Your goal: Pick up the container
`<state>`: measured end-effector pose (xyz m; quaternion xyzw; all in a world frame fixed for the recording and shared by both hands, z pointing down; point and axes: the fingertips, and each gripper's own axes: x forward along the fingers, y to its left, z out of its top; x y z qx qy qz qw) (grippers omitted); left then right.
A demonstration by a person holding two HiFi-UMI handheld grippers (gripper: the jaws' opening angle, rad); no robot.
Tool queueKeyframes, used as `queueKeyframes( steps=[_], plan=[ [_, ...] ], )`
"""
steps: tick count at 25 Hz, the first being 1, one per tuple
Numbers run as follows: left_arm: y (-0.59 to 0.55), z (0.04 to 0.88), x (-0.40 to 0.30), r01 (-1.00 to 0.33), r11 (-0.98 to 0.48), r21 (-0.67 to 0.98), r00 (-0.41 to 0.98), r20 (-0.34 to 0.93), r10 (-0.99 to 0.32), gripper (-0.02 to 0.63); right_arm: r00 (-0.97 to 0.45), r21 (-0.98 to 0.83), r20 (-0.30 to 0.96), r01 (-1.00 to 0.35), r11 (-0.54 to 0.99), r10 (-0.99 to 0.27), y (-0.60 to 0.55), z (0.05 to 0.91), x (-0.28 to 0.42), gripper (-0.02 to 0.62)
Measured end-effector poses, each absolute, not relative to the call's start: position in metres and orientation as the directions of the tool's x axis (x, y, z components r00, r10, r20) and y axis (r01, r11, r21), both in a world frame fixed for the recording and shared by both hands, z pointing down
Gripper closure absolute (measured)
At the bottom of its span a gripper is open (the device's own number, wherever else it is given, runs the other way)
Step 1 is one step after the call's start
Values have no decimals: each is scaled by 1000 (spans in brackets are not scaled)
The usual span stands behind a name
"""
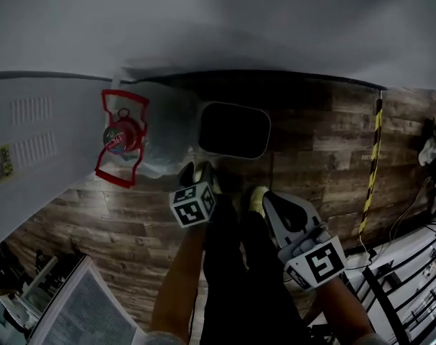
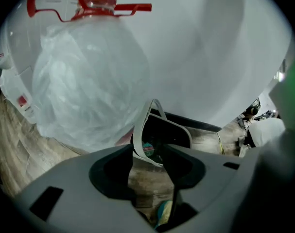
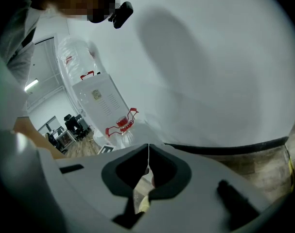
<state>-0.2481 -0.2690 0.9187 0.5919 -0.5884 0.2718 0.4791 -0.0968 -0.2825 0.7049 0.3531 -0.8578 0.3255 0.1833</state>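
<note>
Your forearms slant forward and down in the head view. The left gripper (image 1: 196, 175) points at the near left corner of the bin (image 1: 232, 155), and the right gripper (image 1: 279, 207) hangs nearer, to its right. In the left gripper view the jaws are spread, with the bin's rim just beyond them. In the right gripper view the jaws are pressed together and empty.

Up on the person's head, the head view looks steeply down at the wooden floor (image 1: 117, 221) where it meets the wall (image 1: 275, 27). The left gripper view sits low and faces that wall. The water bottle (image 2: 89, 76) is very near, up and left of the left gripper (image 2: 149, 154), and the container (image 2: 138, 130) is just ahead. The right gripper view looks past the right gripper (image 3: 148, 161) from farther back, the bottle small ahead-left. All three views share the bottle.
</note>
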Motion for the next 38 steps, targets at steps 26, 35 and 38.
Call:
queueKeyframes(
  steps=[26,35,38],
  plan=[
    [-359,956,-169,-939,-192,284,335,877,-344,530,-676,-452,548,-735,506,-493,-309,727,-88,570],
    [-347,969,-151,-932,-242,268,322,922,-216,585,-652,-447,539,-758,475,-533,-307,719,-67,569],
    [-345,966,-147,-923,-268,275,335,918,-211,592,-632,-437,539,-775,457,-557,-308,718,-62,570]
  ],
)
